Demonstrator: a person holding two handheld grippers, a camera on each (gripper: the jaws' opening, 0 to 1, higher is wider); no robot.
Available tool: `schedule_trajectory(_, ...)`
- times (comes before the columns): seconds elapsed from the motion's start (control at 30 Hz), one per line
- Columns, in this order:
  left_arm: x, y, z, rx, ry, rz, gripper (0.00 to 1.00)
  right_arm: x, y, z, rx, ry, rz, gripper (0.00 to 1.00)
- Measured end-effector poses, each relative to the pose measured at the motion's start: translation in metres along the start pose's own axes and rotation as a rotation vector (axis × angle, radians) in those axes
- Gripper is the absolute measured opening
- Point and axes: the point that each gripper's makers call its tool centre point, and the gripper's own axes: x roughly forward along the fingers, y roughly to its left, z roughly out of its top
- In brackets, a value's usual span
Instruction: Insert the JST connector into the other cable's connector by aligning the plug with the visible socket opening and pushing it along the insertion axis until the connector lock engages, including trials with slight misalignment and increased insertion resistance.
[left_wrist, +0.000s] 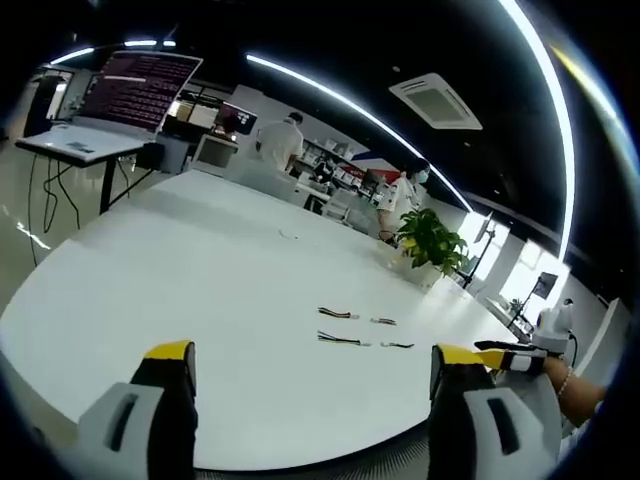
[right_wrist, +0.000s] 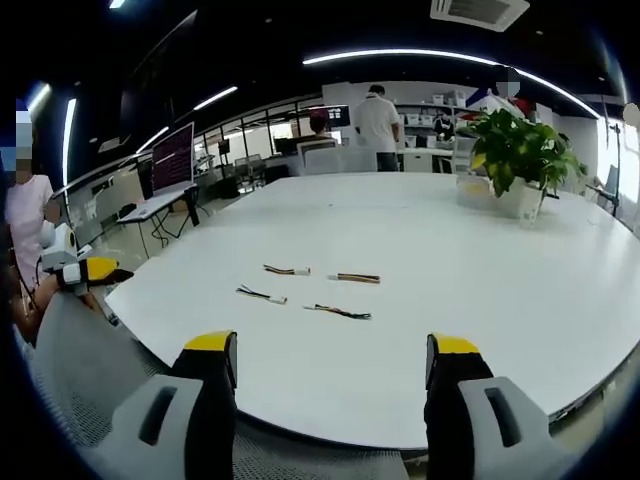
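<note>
Several short wired JST cables lie loose near the middle of a white round table (left_wrist: 180, 290). In the left gripper view there are two pairs: one cable (left_wrist: 335, 314) with a short piece (left_wrist: 383, 321) beside it, and a nearer cable (left_wrist: 340, 340) with another (left_wrist: 397, 345). In the right gripper view the same cables sit at the far left (right_wrist: 286, 270), far right (right_wrist: 357, 278), near left (right_wrist: 261, 294) and near right (right_wrist: 338, 312). My left gripper (left_wrist: 312, 355) is open and holds nothing, well short of them. My right gripper (right_wrist: 331, 345) is open too, back at the table's edge.
A potted plant (left_wrist: 432, 240) (right_wrist: 520, 150) stands on the table's far side. My right gripper (left_wrist: 512, 356) shows beyond the table's rim in a hand, and my left gripper (right_wrist: 88, 270) likewise. A desk with a monitor (left_wrist: 140, 90) and people stand behind.
</note>
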Motion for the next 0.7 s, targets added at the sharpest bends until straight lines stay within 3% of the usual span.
schedule_trajectory(0.4, 0.003, 0.000, -0.009, -0.009, 0.064, 0.002, 0.96, 0.004, -0.003, -0.007, -0.003, 0.046, 0.006, 0.71)
schedule_trajectory(0.7, 0.005, 0.000, -0.009, -0.035, 0.062, 0.005, 0.98, 0.005, -0.005, -0.013, -0.011, 0.084, 0.002, 0.70)
